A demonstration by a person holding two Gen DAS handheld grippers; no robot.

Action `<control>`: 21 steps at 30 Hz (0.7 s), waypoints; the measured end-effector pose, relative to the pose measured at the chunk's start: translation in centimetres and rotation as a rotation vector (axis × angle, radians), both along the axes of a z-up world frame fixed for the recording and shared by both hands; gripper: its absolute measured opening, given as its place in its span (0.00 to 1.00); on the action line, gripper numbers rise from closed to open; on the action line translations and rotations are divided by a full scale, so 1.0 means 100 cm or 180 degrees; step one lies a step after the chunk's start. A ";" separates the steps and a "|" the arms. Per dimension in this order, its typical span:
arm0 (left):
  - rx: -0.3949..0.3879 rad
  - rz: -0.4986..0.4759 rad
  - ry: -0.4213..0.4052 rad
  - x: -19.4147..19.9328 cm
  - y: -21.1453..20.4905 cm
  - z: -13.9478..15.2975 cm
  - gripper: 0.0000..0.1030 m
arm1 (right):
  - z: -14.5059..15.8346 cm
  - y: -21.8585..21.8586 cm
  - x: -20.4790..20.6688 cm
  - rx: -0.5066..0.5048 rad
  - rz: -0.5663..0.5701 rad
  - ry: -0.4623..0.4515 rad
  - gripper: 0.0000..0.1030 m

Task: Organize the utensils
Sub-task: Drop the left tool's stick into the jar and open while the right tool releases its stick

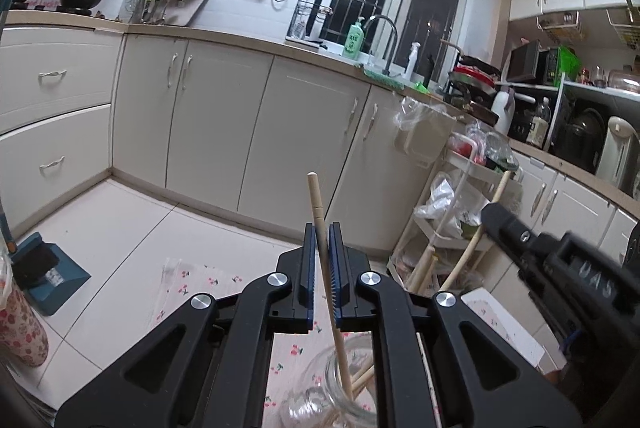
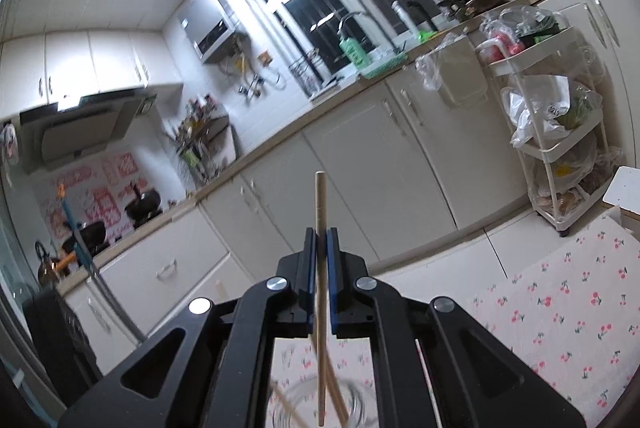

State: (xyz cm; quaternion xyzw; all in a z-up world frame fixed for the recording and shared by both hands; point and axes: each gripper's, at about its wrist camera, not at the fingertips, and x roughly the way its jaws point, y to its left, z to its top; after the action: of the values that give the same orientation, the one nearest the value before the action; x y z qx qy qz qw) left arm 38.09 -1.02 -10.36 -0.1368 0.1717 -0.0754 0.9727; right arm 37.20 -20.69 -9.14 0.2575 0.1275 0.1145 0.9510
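My left gripper [image 1: 322, 228] is shut on a pale wooden chopstick [image 1: 316, 196] that stands nearly upright. Its lower end reaches down into a clear glass jar [image 1: 320, 400], which holds other chopsticks. My right gripper [image 2: 321, 232] is shut on a second chopstick [image 2: 320, 196], also upright. The tip of that chopstick hangs just over the blurred mouth of the jar [image 2: 356, 404], where more sticks cross. In the left wrist view the right gripper [image 1: 494, 214] comes in from the right, close beside the jar.
The jar stands on a cherry-print cloth [image 2: 560, 328]. A white box [image 1: 500, 320] lies to its right, with a white trolley rack [image 2: 556, 148] full of bags behind it. A floral cylinder [image 1: 20, 324] stands at far left, a blue dustpan [image 1: 56, 276] on the floor.
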 end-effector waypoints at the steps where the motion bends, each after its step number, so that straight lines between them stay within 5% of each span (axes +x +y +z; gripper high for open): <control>1: 0.0030 -0.0030 0.0020 -0.001 -0.002 -0.001 0.06 | -0.002 0.002 -0.001 -0.0030 0.0034 0.0034 0.06; 7: 0.0148 -0.0142 0.0099 -0.011 -0.008 -0.002 0.06 | -0.023 0.013 -0.009 -0.0287 0.0297 0.0387 0.07; 9: 0.0200 -0.0160 0.0115 -0.017 -0.009 -0.001 0.07 | -0.027 0.010 -0.013 -0.0290 0.0305 0.0476 0.26; 11: 0.0224 -0.0184 0.0146 -0.022 -0.009 -0.001 0.09 | -0.029 0.006 -0.020 -0.0293 0.0301 0.0514 0.31; 17: 0.0287 -0.0157 0.0185 -0.056 -0.003 0.005 0.27 | -0.029 -0.026 -0.056 -0.0276 0.0164 0.0643 0.38; 21: 0.0267 -0.0102 0.0215 -0.086 0.008 0.007 0.39 | -0.049 -0.041 -0.084 -0.0426 0.0123 0.0980 0.39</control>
State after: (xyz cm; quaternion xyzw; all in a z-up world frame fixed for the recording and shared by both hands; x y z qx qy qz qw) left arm 29.48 -0.26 -9.71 -0.0955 0.2096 -0.0791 0.9699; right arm 28.83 -24.84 -13.99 0.2056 0.2839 0.0832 0.9328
